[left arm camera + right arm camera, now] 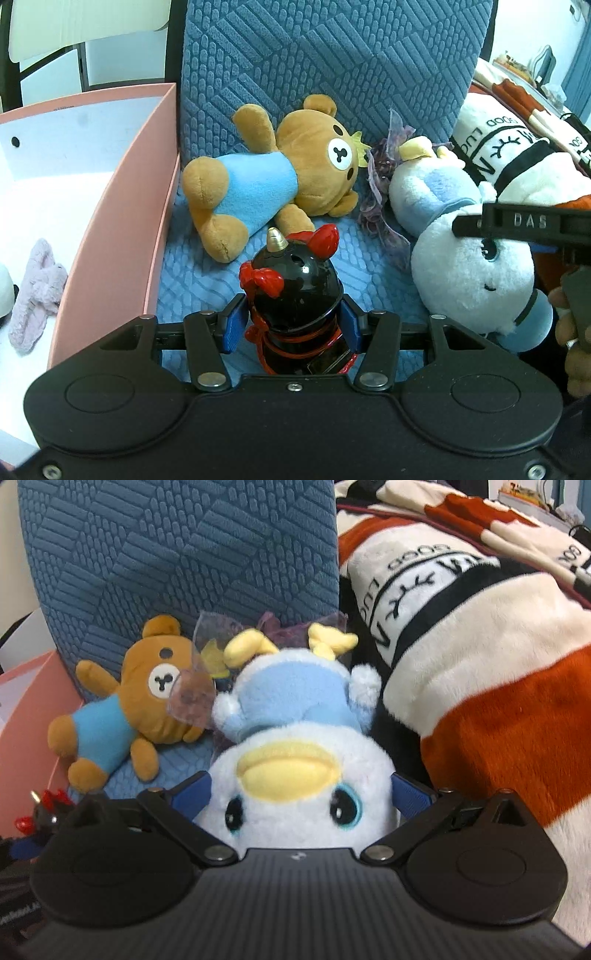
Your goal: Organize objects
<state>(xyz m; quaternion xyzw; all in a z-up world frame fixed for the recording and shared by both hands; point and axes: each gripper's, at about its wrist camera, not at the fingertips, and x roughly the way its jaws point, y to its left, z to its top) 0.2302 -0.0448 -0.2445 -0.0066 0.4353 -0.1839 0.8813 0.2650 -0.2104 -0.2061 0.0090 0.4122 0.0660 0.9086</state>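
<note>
My left gripper [293, 323] is shut on a black toy figure with red bows and a gold horn [295, 291], held over the blue cushion [192, 280]. My right gripper [301, 799] is shut on the head of a white and blue duck plush [291, 775], which lies upside down; the plush also shows in the left wrist view [469, 269]. A brown bear plush in a blue shirt [273, 177] lies on the cushion behind; it also shows in the right wrist view [122, 709]. A purple gauzy ribbon [380, 184] lies between bear and duck.
A pink box [147, 177] with a white inside stands at the left and holds a lilac plush piece [35, 291]. A blue patterned backrest [332, 66] rises behind. A striped white, orange and black blanket [480, 646] lies at the right.
</note>
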